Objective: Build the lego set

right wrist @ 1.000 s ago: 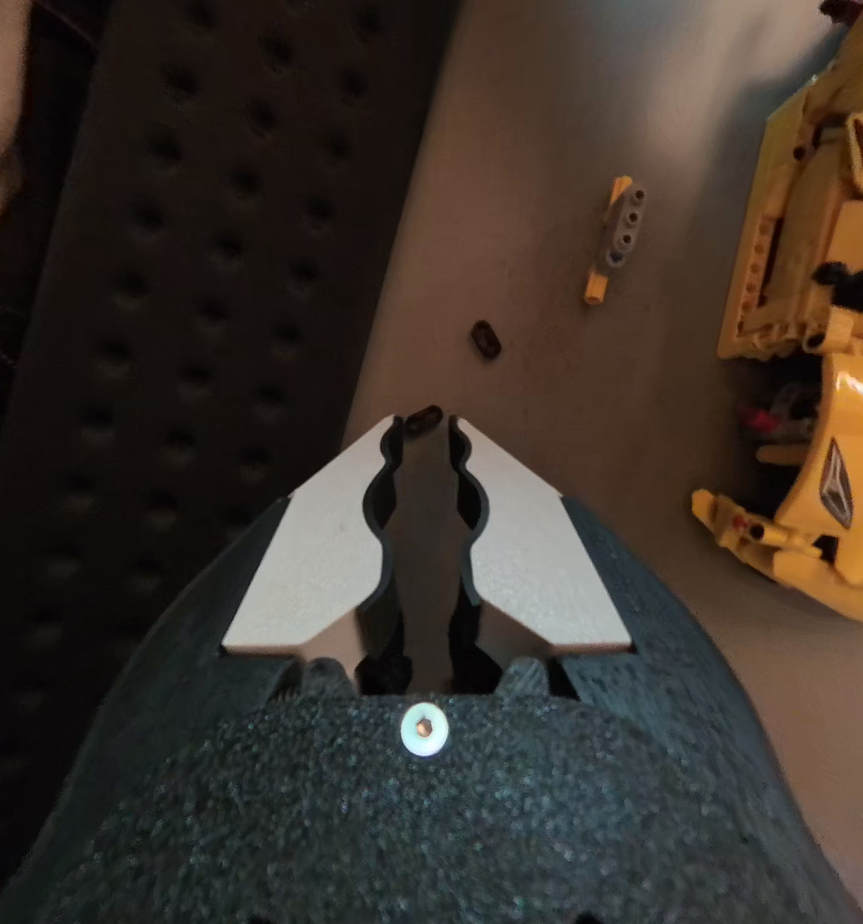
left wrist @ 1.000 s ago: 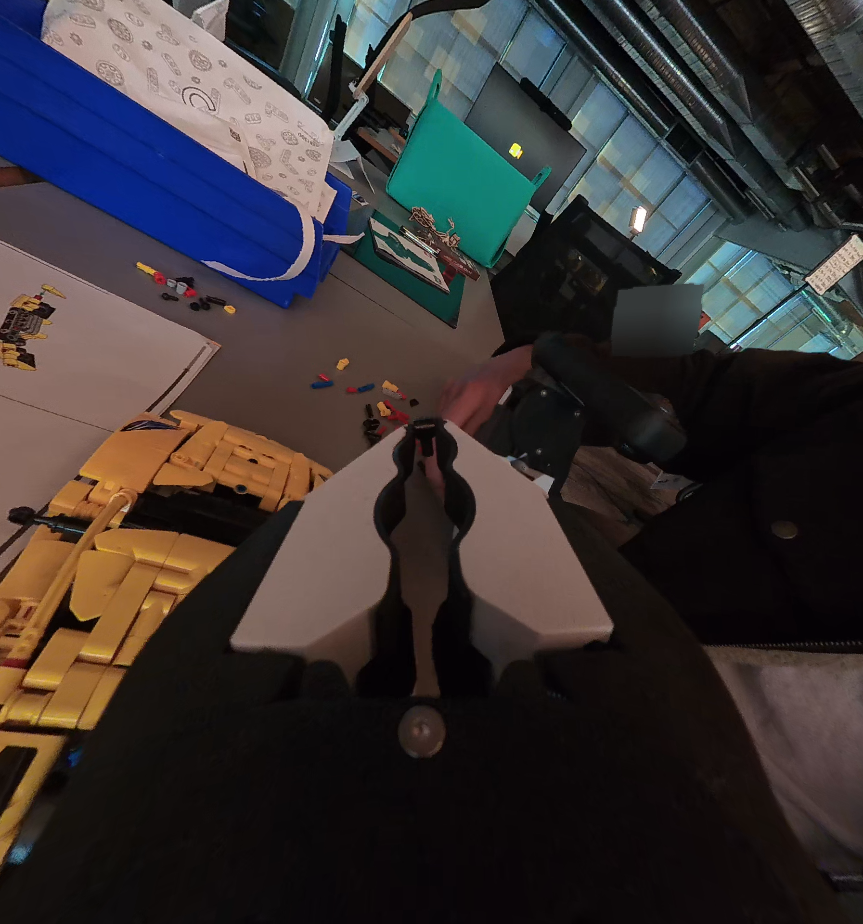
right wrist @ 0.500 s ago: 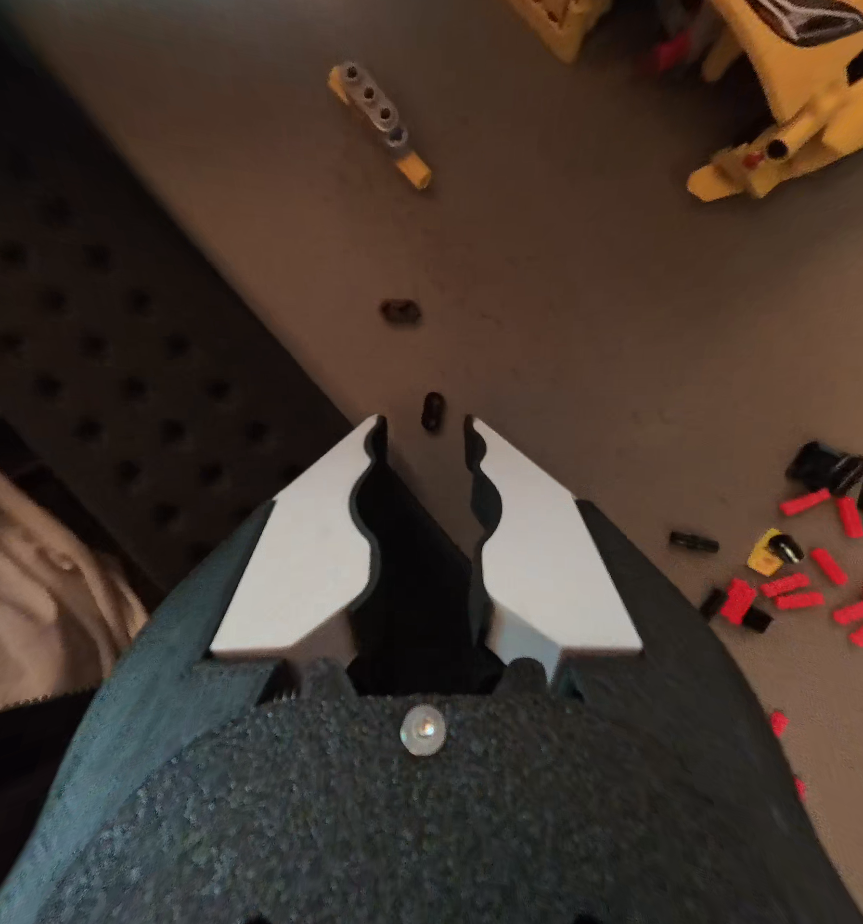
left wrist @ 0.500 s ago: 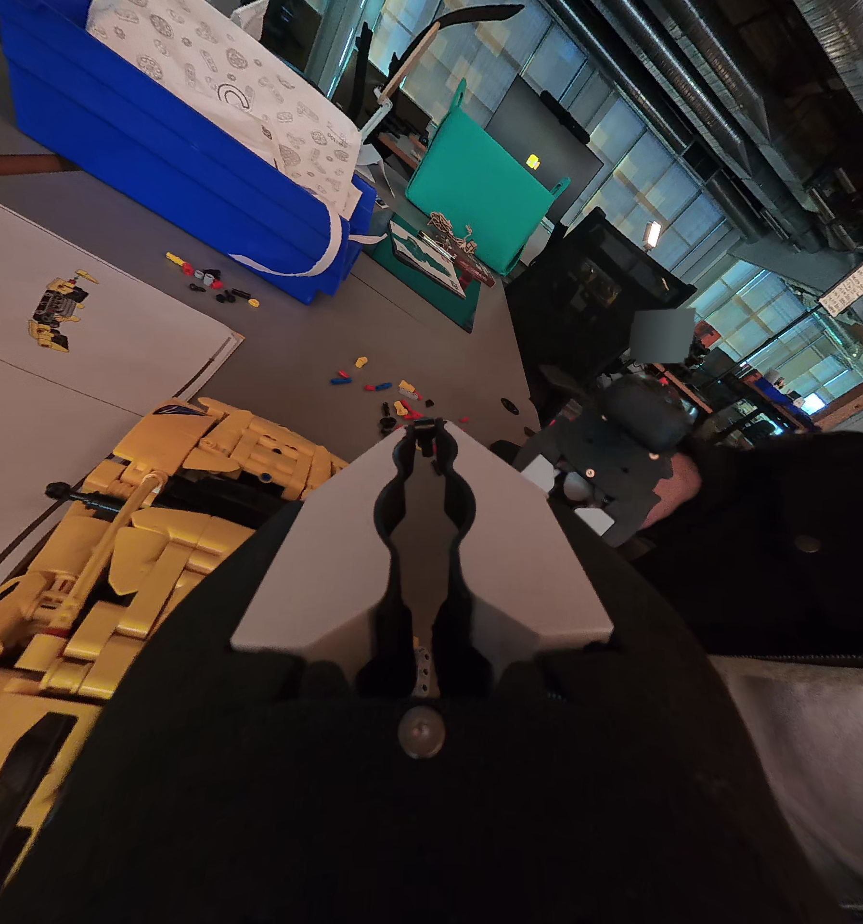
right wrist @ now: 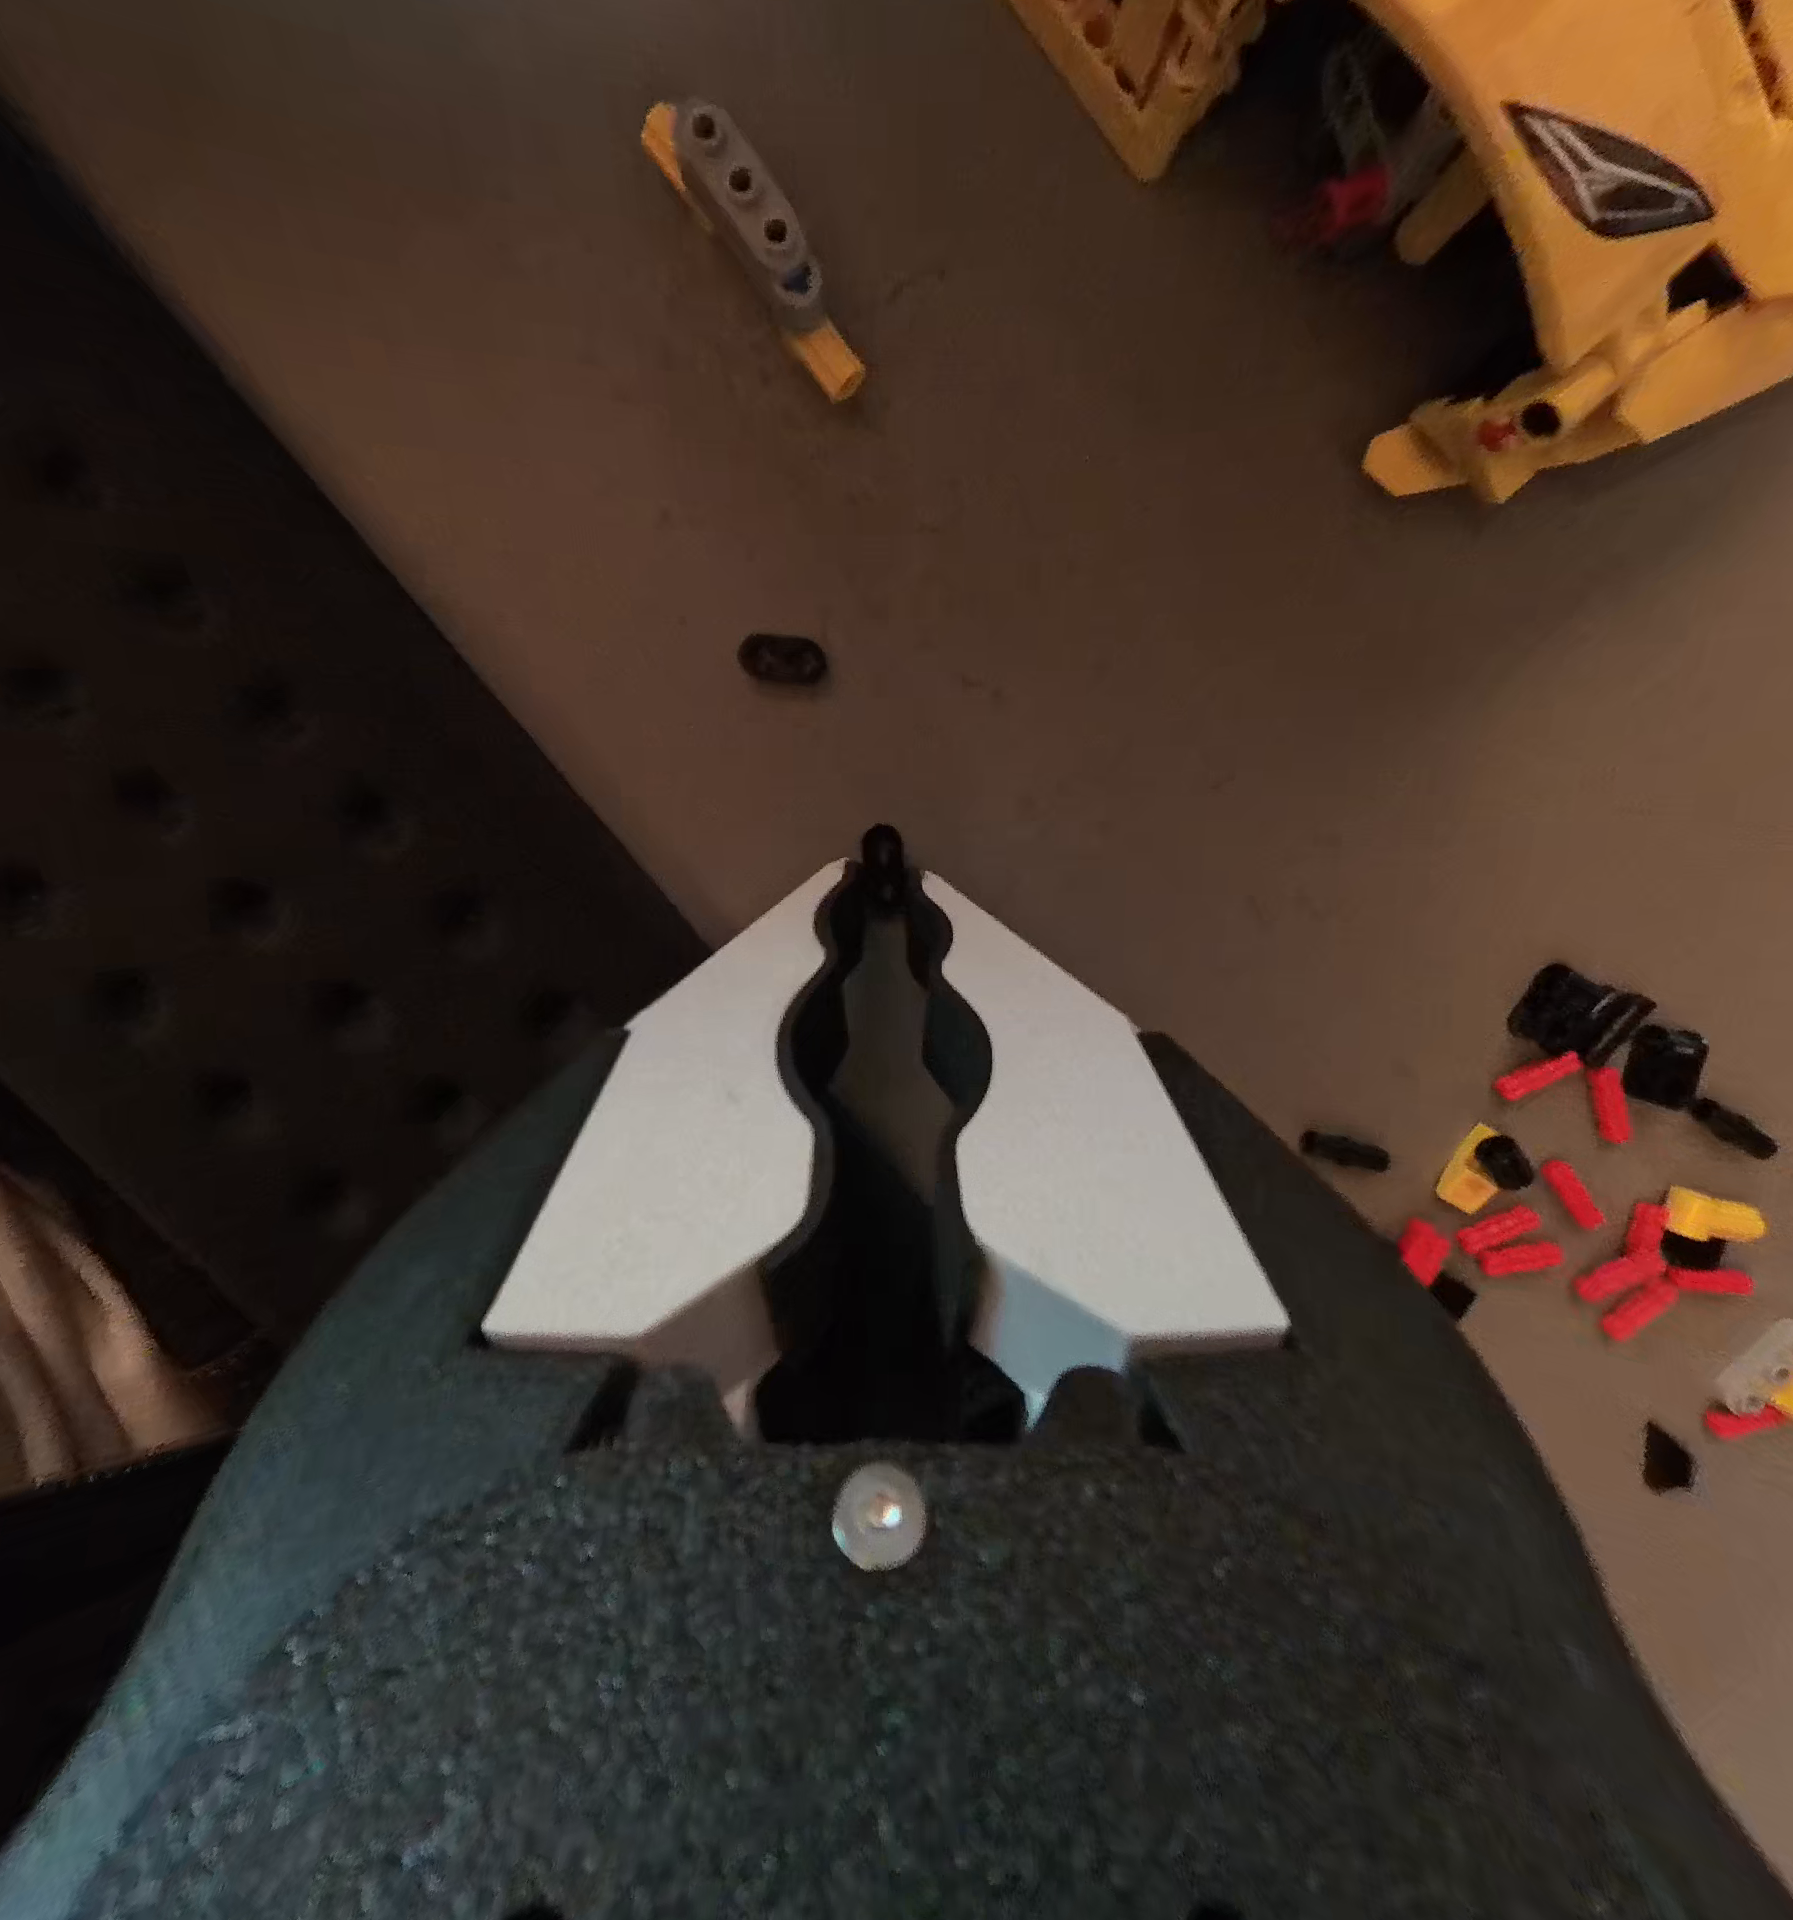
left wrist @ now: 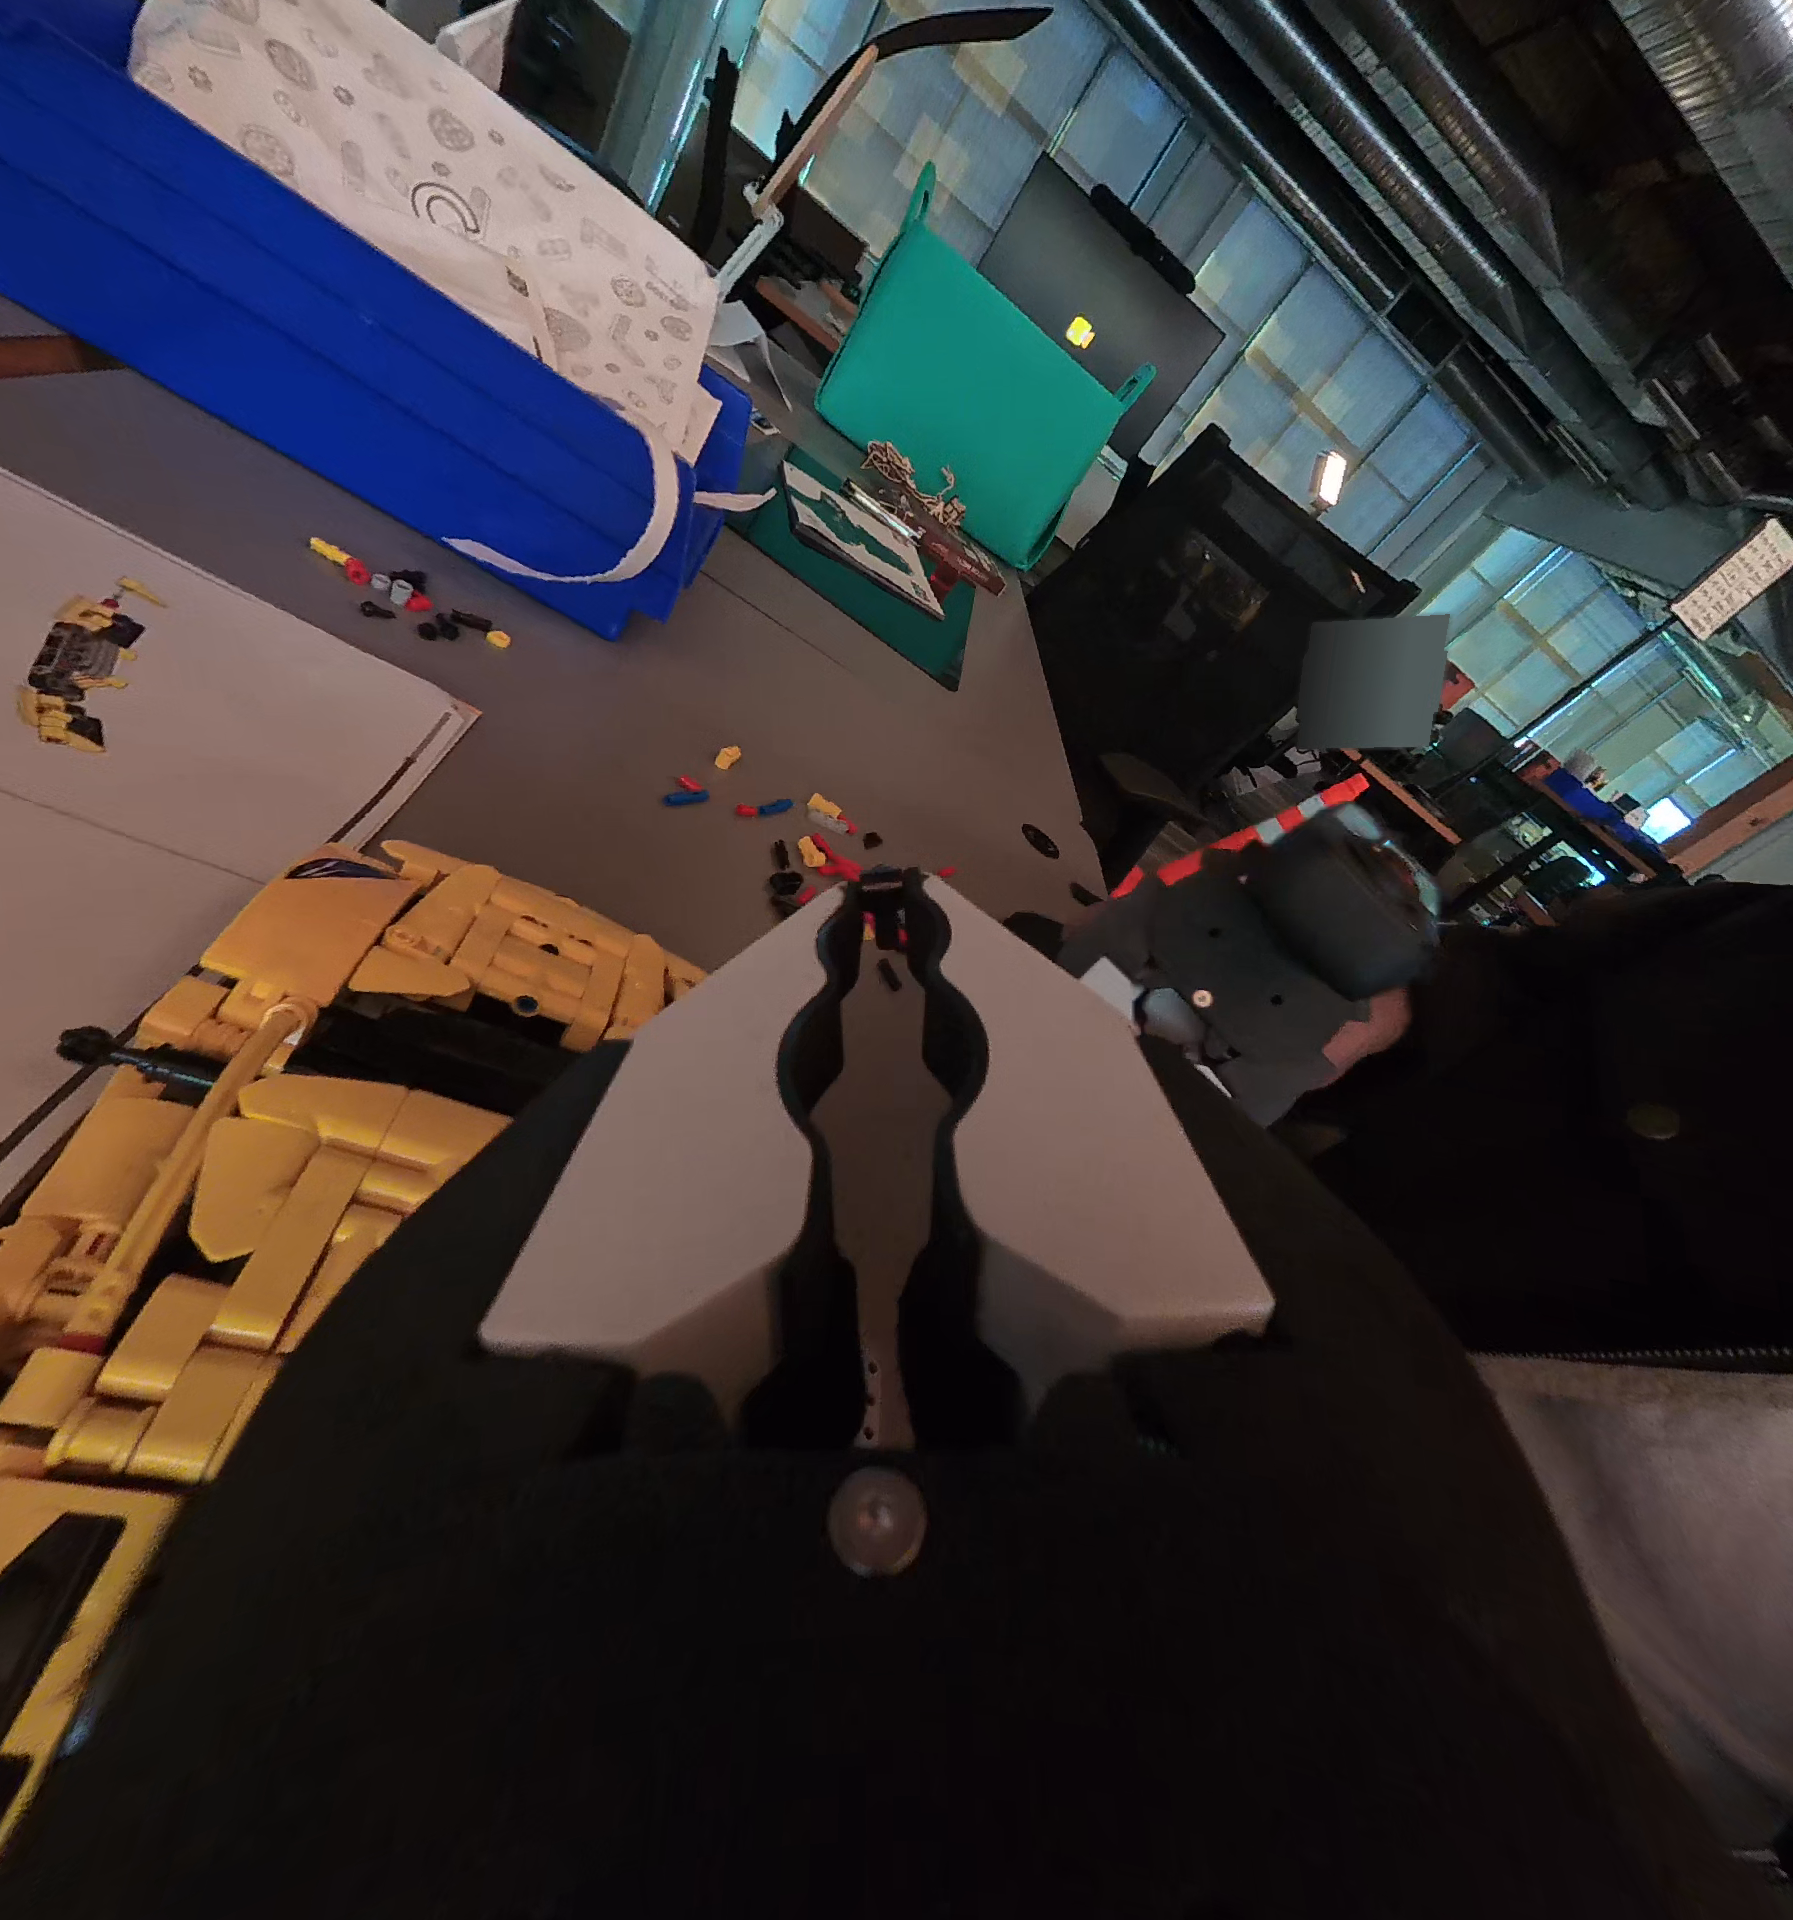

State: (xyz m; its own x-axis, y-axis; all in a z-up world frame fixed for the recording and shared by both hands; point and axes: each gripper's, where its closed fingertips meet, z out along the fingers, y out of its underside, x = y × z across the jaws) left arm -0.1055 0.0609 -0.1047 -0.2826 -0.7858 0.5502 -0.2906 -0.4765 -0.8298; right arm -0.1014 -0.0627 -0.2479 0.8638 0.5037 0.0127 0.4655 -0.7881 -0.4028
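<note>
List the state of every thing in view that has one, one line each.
Right gripper: shut on a small black connector piece.
Left gripper: shut on a small black pin.
Yellow lego car model: partly built, on the table.
Grey holed beam on a yellow axle: lying loose.
Black oval link: lying loose.

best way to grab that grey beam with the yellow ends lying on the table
Grip the grey beam across its narrow width at mid-length, coming from above. It lies flat on the table, holes up, with bare surface on both long sides, so the fingers can likely straddle it.
</note>
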